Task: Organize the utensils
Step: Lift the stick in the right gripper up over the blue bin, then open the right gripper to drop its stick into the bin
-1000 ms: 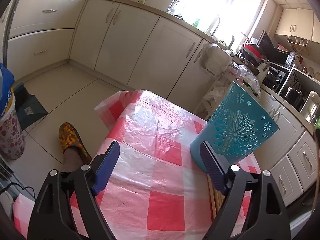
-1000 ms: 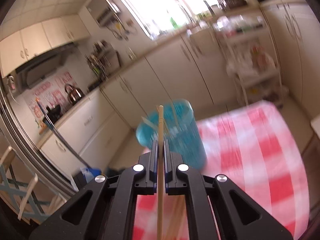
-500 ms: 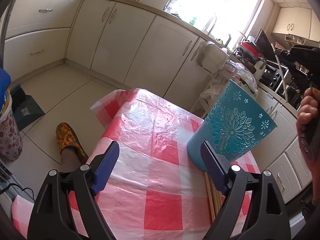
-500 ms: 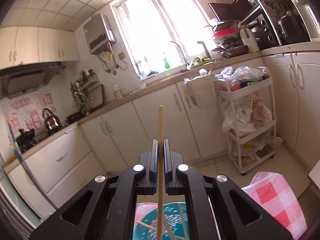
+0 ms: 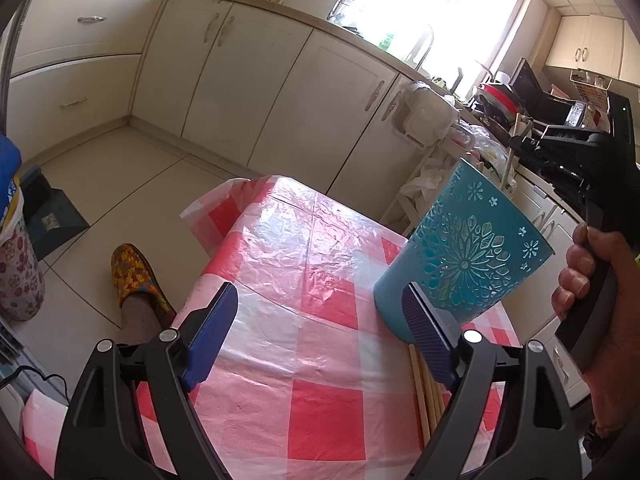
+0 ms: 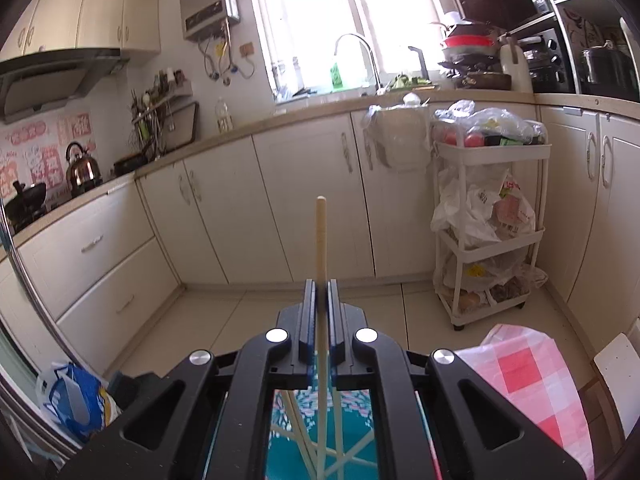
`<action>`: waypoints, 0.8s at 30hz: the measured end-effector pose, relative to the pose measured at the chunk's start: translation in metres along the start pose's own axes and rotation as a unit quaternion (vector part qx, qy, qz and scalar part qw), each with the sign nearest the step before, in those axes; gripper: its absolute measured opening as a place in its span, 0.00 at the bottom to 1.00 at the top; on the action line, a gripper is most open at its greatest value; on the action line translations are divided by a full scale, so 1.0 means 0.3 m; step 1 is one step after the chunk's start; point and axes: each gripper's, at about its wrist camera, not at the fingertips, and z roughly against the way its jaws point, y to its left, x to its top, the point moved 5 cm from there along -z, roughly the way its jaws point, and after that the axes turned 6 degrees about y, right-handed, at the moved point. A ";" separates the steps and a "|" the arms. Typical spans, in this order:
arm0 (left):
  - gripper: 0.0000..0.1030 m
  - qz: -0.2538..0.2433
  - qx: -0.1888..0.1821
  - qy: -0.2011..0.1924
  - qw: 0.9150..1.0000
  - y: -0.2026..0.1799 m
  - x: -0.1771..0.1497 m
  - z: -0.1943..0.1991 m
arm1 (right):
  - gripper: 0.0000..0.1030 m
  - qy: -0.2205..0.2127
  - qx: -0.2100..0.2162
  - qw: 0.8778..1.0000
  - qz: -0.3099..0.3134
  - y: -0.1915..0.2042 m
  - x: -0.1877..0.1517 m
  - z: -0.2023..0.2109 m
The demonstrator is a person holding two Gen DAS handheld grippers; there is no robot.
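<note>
- The right hand-held gripper (image 6: 321, 284) hangs directly over the teal holder (image 5: 464, 258), and its camera looks down into the holder's mouth (image 6: 320, 432) just below the fingers.
- Its jaws are nearly closed, pinching a single chopstick (image 6: 321, 240). The stick's long axis runs along the fingers, with one end poking past the fingertips and the rest passing back toward the holder's opening.
- Several chopsticks already lean crossed inside the holder (image 6: 340, 440), so the pinched one looks lined up to drop in among them. I judge a straight release, or a short lowering first, is what remains for this stick.
- From the left view, the right hand (image 5: 592, 280) grips its tool just beside and above the holder's rim, so the right side is clearly the nearer one to the holder's mouth.
- The left hand-held gripper (image 5: 320, 332) is spread wide and holds nothing. Its right finger (image 5: 424, 332) is in front of the holder's base; whether they touch cannot be told.
- More chopsticks (image 5: 426, 392) lie side by side on the tabletop (image 5: 304, 264), pointing toward the holder's base, close to the left gripper's right finger.
</note>
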 end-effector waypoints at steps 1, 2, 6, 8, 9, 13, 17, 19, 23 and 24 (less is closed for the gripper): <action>0.78 0.000 0.000 0.000 1.000 0.001 0.000 0.000 | 0.06 0.007 0.001 1.000 0.000 -0.002 -0.011 -0.004; 0.78 0.001 0.001 -0.001 1.000 0.002 0.000 0.000 | 0.06 0.013 0.003 1.000 -0.002 -0.008 -0.024 -0.003; 0.78 0.001 0.001 0.000 1.000 0.004 0.000 -0.002 | 0.18 0.029 0.015 0.999 -0.003 -0.022 -0.062 0.034; 0.78 0.002 0.002 -0.001 1.000 0.006 0.000 -0.002 | 0.27 0.028 0.020 0.999 -0.005 -0.031 -0.076 0.074; 0.78 0.002 0.003 -0.001 1.000 0.007 0.001 -0.001 | 0.29 0.027 0.021 0.999 -0.005 -0.040 -0.084 0.101; 0.79 0.005 0.007 -0.004 1.000 0.012 0.001 0.000 | 0.38 0.025 0.026 0.999 -0.032 -0.100 -0.139 0.233; 0.81 0.003 0.013 -0.005 1.000 0.013 0.001 0.001 | 0.43 0.052 0.020 0.998 -0.036 -0.139 -0.286 0.342; 0.82 0.002 0.016 -0.004 1.000 0.012 0.001 0.000 | 0.43 0.081 0.014 0.996 -0.028 -0.146 -0.379 0.363; 0.84 0.002 0.025 0.006 1.000 0.015 -0.001 -0.007 | 0.43 0.146 0.006 0.989 -0.033 -0.176 -0.572 0.354; 0.84 0.000 0.028 0.010 1.000 0.011 -0.004 -0.009 | 0.43 0.167 0.008 0.985 -0.039 -0.181 -0.619 0.342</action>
